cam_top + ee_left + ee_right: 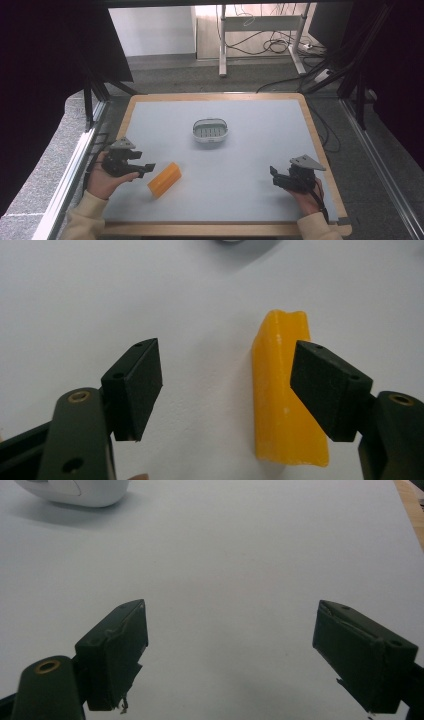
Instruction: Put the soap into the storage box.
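A yellow-orange bar of soap [165, 179] lies on the pale grey table [250, 150], front left. My left gripper [146, 168] sits just left of it, held in a hand, and is open. In the left gripper view the soap [282, 400] lies lengthwise ahead, partly behind the right jaw, and the gap at my left gripper [227, 390] holds only bare table. A white oval soap dish [210, 130] stands at mid table. My right gripper [274, 176] rests open at the front right; the right gripper view shows my right gripper [230, 655] over bare table, with the dish [75, 491] at top left.
The table has a wooden rim [320, 145]. Black frame posts [89, 102] stand at both sides. Beyond the far edge a desk leg [222, 45] and loose cables [272, 45] lie on the floor.
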Demonstrator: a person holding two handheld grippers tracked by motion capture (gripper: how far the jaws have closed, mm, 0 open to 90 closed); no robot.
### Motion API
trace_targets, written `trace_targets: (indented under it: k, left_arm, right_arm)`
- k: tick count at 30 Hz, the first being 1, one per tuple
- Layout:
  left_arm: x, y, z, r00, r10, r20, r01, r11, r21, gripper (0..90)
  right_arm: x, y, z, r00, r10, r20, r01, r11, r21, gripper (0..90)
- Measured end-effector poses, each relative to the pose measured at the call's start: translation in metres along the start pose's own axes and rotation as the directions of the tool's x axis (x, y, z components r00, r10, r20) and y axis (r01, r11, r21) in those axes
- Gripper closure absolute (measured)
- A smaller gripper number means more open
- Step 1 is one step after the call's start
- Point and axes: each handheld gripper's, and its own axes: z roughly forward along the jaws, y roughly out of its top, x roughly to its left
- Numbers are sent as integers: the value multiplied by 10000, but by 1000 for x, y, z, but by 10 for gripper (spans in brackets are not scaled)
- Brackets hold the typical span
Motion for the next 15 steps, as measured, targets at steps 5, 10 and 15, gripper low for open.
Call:
trace_targets:
  k: [5,10,15]
  left_arm:
    - [-8,3,4,9997,232,94,-234,9995,222,284]
    - [-17,6,9,9984,550,95,-553,9978,374,284]
    - [-23,7,14,9975,666,216,-677,9963,535,283]
  right_arm:
    - [1,0,0,10000,-40,-37,40,10000,40,150]
    - [1,-1,1,9999,-136,-99,136,9999,62,150]
    - [2,-1,1,9998,-174,-135,176,9998,114,150]
